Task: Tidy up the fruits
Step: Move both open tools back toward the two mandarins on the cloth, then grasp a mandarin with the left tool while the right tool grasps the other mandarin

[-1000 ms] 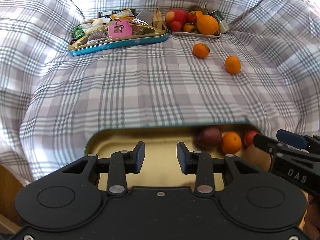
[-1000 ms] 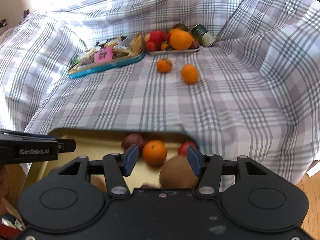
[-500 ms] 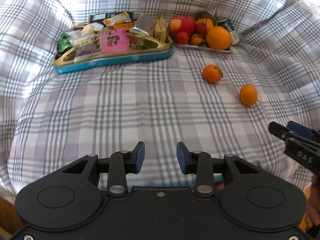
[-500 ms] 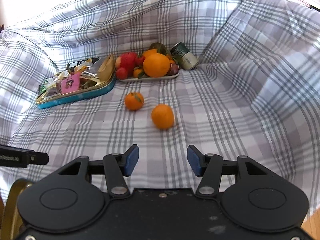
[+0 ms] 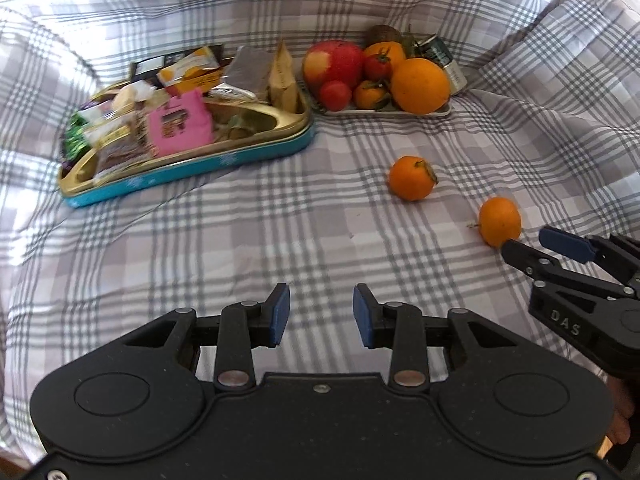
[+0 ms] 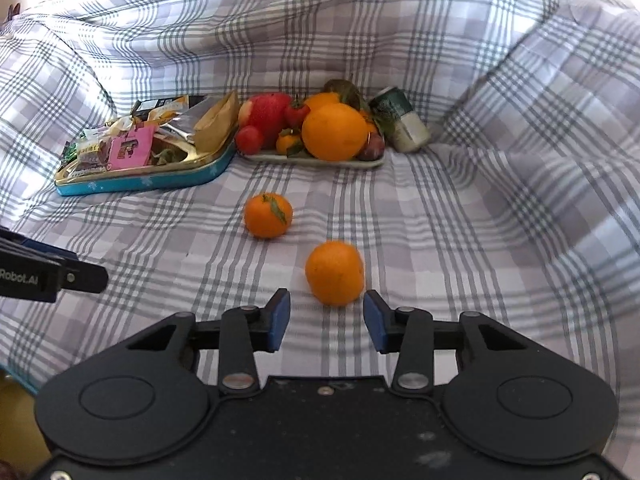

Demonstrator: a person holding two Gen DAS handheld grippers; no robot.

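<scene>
Right gripper (image 6: 323,322) is spread wide and holds nothing. The nearer orange (image 6: 335,273) lies loose on the plaid sheet (image 6: 460,240) at its 12 o'clock, just beyond the fingertips. Advise advancing until both pads straddle the fruit's widest part, then closing gently. Left gripper (image 5: 317,315) is likewise agape and idle.

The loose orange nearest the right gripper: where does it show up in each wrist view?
Left wrist: the orange lies at the right edge, just beyond the right gripper tips.
Right wrist: the same orange sits low at center, just ahead of the open right gripper.
Shared landmark: the leafy mandarin lying loose, beyond it, toward the fruit tray.
</scene>
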